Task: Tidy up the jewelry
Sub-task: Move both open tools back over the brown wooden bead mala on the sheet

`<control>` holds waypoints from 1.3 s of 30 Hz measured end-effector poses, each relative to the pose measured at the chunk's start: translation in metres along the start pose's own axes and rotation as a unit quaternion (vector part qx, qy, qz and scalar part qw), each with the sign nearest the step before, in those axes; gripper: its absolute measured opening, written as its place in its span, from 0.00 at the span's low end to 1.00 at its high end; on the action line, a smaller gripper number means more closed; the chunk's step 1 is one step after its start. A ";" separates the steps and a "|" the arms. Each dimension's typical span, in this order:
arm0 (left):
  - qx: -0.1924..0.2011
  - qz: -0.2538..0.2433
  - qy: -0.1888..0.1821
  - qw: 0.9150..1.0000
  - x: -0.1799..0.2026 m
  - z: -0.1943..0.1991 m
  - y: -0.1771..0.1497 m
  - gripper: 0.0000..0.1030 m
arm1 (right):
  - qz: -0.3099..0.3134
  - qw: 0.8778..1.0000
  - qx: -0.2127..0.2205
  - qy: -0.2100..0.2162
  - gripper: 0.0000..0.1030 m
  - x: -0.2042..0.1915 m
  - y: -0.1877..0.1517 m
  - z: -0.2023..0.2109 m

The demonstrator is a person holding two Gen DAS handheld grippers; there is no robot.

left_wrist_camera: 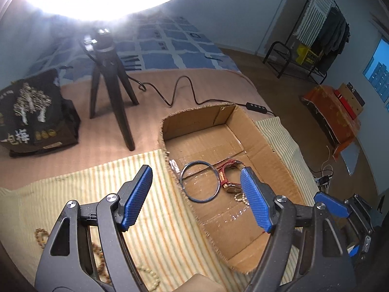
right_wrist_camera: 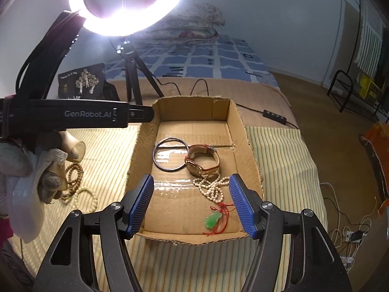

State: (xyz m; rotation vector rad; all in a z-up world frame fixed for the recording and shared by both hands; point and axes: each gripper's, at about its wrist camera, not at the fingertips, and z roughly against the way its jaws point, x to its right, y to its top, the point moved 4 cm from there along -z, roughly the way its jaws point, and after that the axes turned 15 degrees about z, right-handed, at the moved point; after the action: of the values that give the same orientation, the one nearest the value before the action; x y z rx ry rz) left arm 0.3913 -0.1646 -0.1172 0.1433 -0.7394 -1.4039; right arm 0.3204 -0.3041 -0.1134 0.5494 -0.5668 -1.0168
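Right wrist: claw [right_wrist_camera: 190, 203] open over box [right_wrist_camera: 239, 131] w/ watch [right_wrist_camera: 203, 161].

Ahead of the gripper and to its left, a black tripod [left_wrist_camera: 109, 92] carries a glaring ring light [right_wrist_camera: 126, 4]; a dark printed bag [left_wrist_camera: 36, 114] sits farther left, a clothes rack [left_wrist_camera: 316, 29] far right.

Corrugated brown cardboard box [right_wrist_camera: 245, 131], edges torn and rough, floor patched with glossy tape. Smooth dark metal bangle [right_wrist_camera: 170, 154]; polished gold-toned watch [right_wrist_camera: 203, 161]; pale pearly bead strand [right_wrist_camera: 211, 187]; translucent green pendant [right_wrist_camera: 212, 219]. Matt striped woven cloth [right_wrist_camera: 279, 160]. Textured blue plastic pads [right_wrist_camera: 239, 202].
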 end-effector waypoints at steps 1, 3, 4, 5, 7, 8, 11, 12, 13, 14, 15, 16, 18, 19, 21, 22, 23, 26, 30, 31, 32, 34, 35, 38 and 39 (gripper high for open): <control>0.005 -0.002 0.003 1.000 -0.002 0.006 0.000 0.75 | 0.000 1.000 0.003 0.000 0.62 -0.001 0.001 0.003; 0.012 -0.006 0.007 1.000 -0.007 0.018 0.000 0.75 | 0.000 1.000 0.010 0.001 0.62 -0.004 0.002 0.009; 0.016 -0.008 0.009 1.000 -0.011 0.026 0.000 0.75 | 0.000 1.000 0.013 0.003 0.62 -0.006 0.003 0.012; 0.019 -0.009 0.011 1.000 -0.015 0.032 0.000 0.75 | -0.001 1.000 0.016 0.005 0.62 -0.008 0.004 0.014; 0.026 -0.009 0.015 0.999 -0.024 0.045 0.000 0.75 | -0.001 1.000 0.020 0.012 0.62 -0.014 0.006 0.018; 0.030 -0.008 0.017 0.999 -0.029 0.052 0.000 0.75 | 0.000 1.000 0.022 0.014 0.62 -0.017 0.007 0.020; 0.038 -0.002 0.022 0.999 -0.046 0.070 -0.002 0.75 | 0.005 0.999 0.030 0.020 0.62 -0.028 0.011 0.026; 0.040 0.000 0.023 0.999 -0.052 0.075 -0.002 0.75 | 0.007 0.999 0.032 0.023 0.62 -0.033 0.012 0.027; 0.042 0.002 0.025 0.999 -0.059 0.081 -0.003 0.75 | 0.009 0.999 0.034 0.026 0.62 -0.037 0.013 0.029; 0.044 0.003 0.027 0.999 -0.063 0.085 -0.004 0.75 | 0.010 0.999 0.036 0.029 0.62 -0.040 0.014 0.030; 0.045 0.005 0.030 0.998 -0.071 0.092 -0.006 0.75 | 0.012 0.999 0.038 0.032 0.62 -0.044 0.015 0.031; 0.046 0.007 0.032 0.998 -0.076 0.095 -0.007 0.75 | 0.014 0.999 0.038 0.035 0.62 -0.050 0.016 0.032; 0.049 0.011 0.039 0.998 -0.090 0.104 -0.010 0.75 | 0.021 0.998 0.039 0.039 0.62 -0.058 0.017 0.032; 0.050 0.013 0.042 0.998 -0.097 0.109 -0.012 0.75 | 0.025 0.998 0.039 0.041 0.62 -0.063 0.017 0.033; 0.050 0.018 0.048 0.997 -0.111 0.115 -0.017 0.75 | 0.029 0.998 0.040 0.045 0.62 -0.070 0.018 0.033; 0.050 0.021 0.050 0.997 -0.116 0.118 -0.019 0.75 | 0.031 0.998 0.040 0.048 0.62 -0.075 0.018 0.033; 0.049 0.023 0.053 0.997 -0.122 0.120 -0.022 0.75 | 0.032 0.997 0.039 0.051 0.62 -0.079 0.017 0.033; 0.047 0.035 0.063 0.996 -0.144 0.125 -0.029 0.75 | 0.036 0.997 0.035 0.058 0.62 -0.088 0.015 0.030; 0.037 0.056 0.073 0.995 -0.173 0.127 -0.040 0.75 | 0.044 0.996 0.026 0.073 0.62 -0.105 0.012 0.025; 0.035 0.063 0.074 0.995 -0.178 0.127 -0.042 0.75 | 0.049 0.996 0.025 0.077 0.62 -0.110 0.012 0.024; 0.033 0.067 0.074 0.994 -0.182 0.126 -0.044 0.75 | 0.048 0.996 0.021 0.079 0.62 -0.113 0.011 0.023; 0.027 0.081 0.072 0.994 -0.193 0.125 -0.050 0.75 | 0.052 0.995 0.014 0.086 0.62 -0.120 0.008 0.018; 0.023 0.085 0.072 0.993 -0.197 0.123 -0.053 0.75 | 0.054 0.994 0.008 0.092 0.62 -0.125 0.007 0.014; 0.010 0.098 0.068 0.993 -0.208 0.117 -0.060 0.75 | 0.065 0.993 -0.007 0.099 0.62 -0.139 0.003 0.005; 0.007 0.101 0.068 0.993 -0.210 0.116 -0.061 0.75 | 0.070 0.992 -0.011 0.104 0.62 -0.144 0.002 0.002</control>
State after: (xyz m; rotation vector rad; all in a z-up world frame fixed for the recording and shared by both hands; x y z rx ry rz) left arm 0.2800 0.0557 -0.1390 0.1688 -0.6325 -1.1844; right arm 0.2612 -0.1749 -0.1371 0.5793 -0.4030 -0.8207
